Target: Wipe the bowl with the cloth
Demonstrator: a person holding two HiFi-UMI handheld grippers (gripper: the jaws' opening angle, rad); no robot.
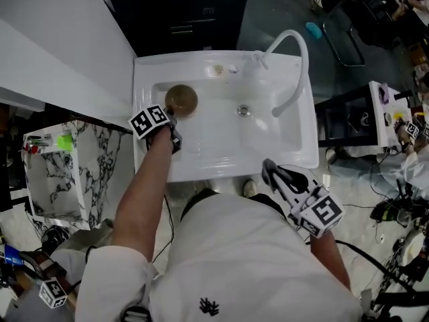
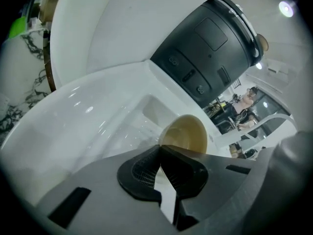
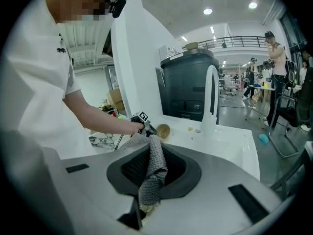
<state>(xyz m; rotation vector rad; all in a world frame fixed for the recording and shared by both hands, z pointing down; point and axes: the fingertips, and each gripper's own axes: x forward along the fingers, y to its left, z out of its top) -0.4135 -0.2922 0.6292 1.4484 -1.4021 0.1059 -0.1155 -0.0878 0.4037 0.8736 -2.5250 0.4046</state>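
Your left gripper (image 1: 171, 119) is at the upper left of the sink (image 1: 221, 154), its jaws closed together on the near rim of the tilted bowl (image 1: 181, 100). Your right gripper (image 3: 146, 146) is clamped on the cloth (image 3: 152, 173), at lower right, just off the sink's front edge.

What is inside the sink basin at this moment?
A brown bowl at the left end of the sink, its rim pinched by the left gripper, and the drain. The basin floor beneath the bowl is covered.
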